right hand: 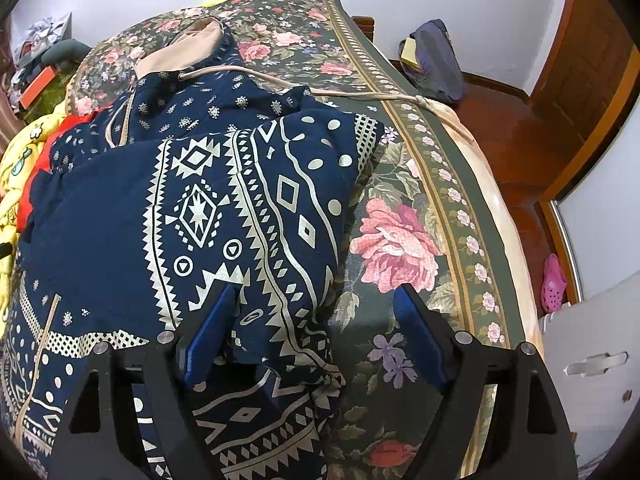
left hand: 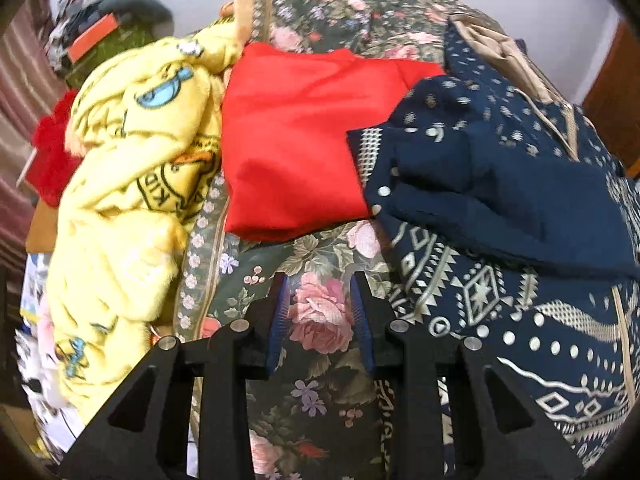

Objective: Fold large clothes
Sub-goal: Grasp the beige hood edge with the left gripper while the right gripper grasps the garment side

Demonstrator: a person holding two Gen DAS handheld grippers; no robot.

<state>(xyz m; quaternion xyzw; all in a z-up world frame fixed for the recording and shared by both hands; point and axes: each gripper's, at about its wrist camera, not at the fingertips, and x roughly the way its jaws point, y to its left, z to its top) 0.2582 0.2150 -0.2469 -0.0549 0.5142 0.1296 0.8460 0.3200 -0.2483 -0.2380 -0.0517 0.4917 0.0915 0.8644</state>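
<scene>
Navy patterned hooded garment (right hand: 168, 216) lies part-folded on the floral bedspread (right hand: 400, 240), near its right edge. Right gripper (right hand: 316, 300) gapes over the fold edge; left gripper (left hand: 320, 292) stands narrowly apart, empty. Risk: unpinned fold may slip open.

"KID" legible on yellow blanket (left hand: 132, 184), rest unreadable

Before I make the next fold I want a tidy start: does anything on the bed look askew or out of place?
Yes. The navy patterned garment lies bunched, its fold edges crooked, and its beige drawstring trails across the floral bedspread to the bed's edge. The yellow fleece sits crumpled beside the red cloth.
</scene>
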